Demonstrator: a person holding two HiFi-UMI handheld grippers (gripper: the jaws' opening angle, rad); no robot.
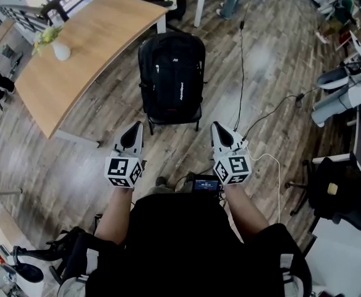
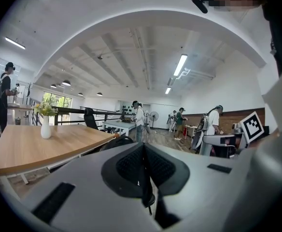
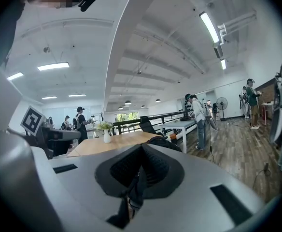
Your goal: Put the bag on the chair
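The head view looks steeply down from above the person, taking in the left gripper [image 1: 134, 127], the right gripper [image 1: 219, 129], the floor [image 1: 279, 60], the bag [image 1: 171, 73] and the table [image 1: 88, 48]. The left gripper view sits close behind its fingers [image 2: 131, 166] and faces nearly level across the room. The right gripper view does likewise over its fingers [image 3: 153, 164]. All three views share the table, the vase [image 1: 61, 51] and the bag.

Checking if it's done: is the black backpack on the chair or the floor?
On the black chair: the black backpack stands upright, chair legs visible beneath it.
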